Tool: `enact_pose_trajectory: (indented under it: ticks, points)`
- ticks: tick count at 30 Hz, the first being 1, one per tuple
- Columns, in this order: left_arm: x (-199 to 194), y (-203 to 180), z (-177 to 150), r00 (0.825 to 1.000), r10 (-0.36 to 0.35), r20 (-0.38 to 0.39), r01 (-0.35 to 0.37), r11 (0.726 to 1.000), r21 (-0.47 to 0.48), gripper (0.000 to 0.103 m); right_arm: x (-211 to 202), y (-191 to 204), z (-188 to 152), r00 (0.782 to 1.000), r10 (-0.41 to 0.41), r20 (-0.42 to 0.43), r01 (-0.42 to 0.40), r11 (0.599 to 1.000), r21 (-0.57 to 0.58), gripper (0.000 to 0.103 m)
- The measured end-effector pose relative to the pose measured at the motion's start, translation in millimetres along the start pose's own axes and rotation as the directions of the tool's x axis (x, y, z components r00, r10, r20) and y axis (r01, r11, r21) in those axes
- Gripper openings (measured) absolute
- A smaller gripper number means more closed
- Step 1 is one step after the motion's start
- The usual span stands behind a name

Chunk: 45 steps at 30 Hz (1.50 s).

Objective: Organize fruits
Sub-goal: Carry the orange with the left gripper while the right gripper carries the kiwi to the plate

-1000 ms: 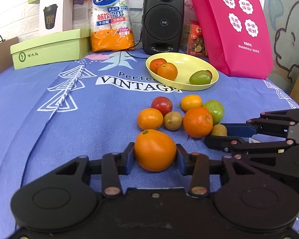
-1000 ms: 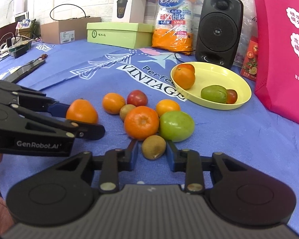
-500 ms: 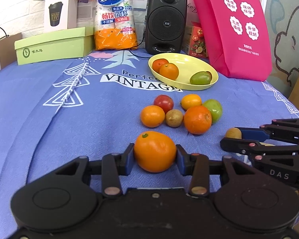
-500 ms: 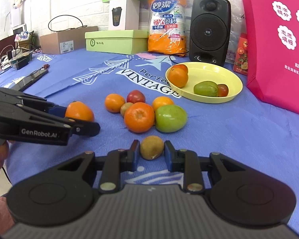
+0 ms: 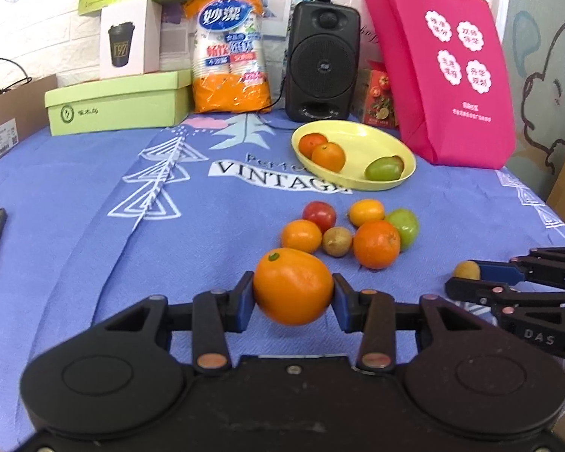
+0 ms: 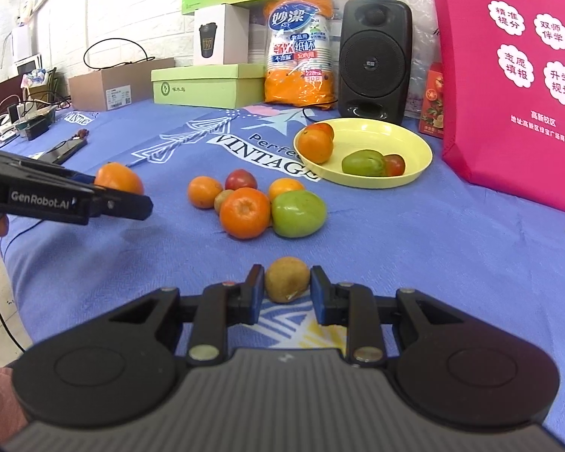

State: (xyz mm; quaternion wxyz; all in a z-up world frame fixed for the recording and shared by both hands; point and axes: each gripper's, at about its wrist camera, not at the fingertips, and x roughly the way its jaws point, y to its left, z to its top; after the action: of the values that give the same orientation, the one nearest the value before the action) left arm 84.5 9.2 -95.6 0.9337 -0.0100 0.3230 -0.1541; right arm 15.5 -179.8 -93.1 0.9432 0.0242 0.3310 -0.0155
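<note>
My left gripper (image 5: 293, 292) is shut on a large orange (image 5: 292, 285) and holds it above the blue cloth; it also shows in the right wrist view (image 6: 117, 177). My right gripper (image 6: 287, 286) is shut on a brown kiwi (image 6: 287, 279), lifted off the cloth; the kiwi also shows in the left wrist view (image 5: 466, 270). A cluster of several fruits lies mid-table: oranges (image 5: 376, 243), a red tomato (image 5: 319, 215), a green fruit (image 5: 405, 223), a second kiwi (image 5: 336, 241). A yellow plate (image 5: 361, 139) behind holds two oranges and a green mango (image 5: 383, 168).
A black speaker (image 5: 322, 64), a pink bag (image 5: 448, 75), a pack of paper cups (image 5: 229, 56), a green box (image 5: 120, 101) and cardboard boxes line the back edge. A phone (image 6: 66, 148) lies on the cloth at the left.
Both grippers have lifted and pulled back from the fruit cluster, the left with the orange, the right with the kiwi. The cluster has not moved.
</note>
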Motion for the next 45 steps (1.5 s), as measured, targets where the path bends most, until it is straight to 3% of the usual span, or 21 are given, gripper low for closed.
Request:
enact_pose_trajectory:
  ticks: [17,26,36,45]
  points:
    - [6.4,-2.3,4.8,1.000,0.007,-0.015,-0.007,1.000,0.015,0.041,-13.4,-9.6,9.8,0.999,-0.022,0.041,0.021,1.000,0.006,0.025]
    - [19.8,-5.0,29.1,1.000,-0.022,0.001,0.022,0.998,0.057,0.041,-6.2,-23.1,34.3,0.996,-0.051,0.070,0.052,0.999,-0.004,0.025]
    - [45.3,-19.8,82.6,0.996,-0.087,0.022,0.083,0.986,0.146,0.041,6.3,-41.5,80.0,0.990,-0.082,0.114,0.089,0.994,-0.057,0.025]
    - [115.1,-51.5,154.0,0.995,-0.098,-0.001,0.096,0.975,0.200,0.041,46.2,-68.0,124.1,0.986,-0.112,0.127,0.120,0.991,-0.063,0.025]
